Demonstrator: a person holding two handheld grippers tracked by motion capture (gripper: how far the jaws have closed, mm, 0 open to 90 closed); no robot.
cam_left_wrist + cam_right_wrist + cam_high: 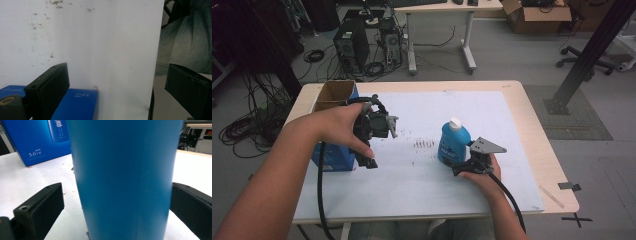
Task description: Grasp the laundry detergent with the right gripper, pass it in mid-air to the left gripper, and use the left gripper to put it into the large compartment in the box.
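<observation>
The blue bottle (453, 143) stands upright on the white mat (422, 185), right of centre on the desk (532, 130), with its white cap (455, 123) on top. Your right claw (460, 161) brackets the bottle low on its body. In the right gripper view the bottle (125, 177) sits between the two jaws; the right jaw looks to be at the wall, while a gap shows at the left jaw, so treat the claw as released, not yet clamped.

Your left claw (382, 131) is held above the mat beside the blue box (332, 150), jaws spread and holding nothing.

Step in hand, as judged: closing on the bottle. Next, centre the bottle between the jaws, then squeeze evenly to avoid tipping it.

The mat's near edge lies just behind your right hand (482, 172). Open mat lies between the bottle and the box, and beyond the bottle toward the far edge; the box top (334, 92) is open.
</observation>
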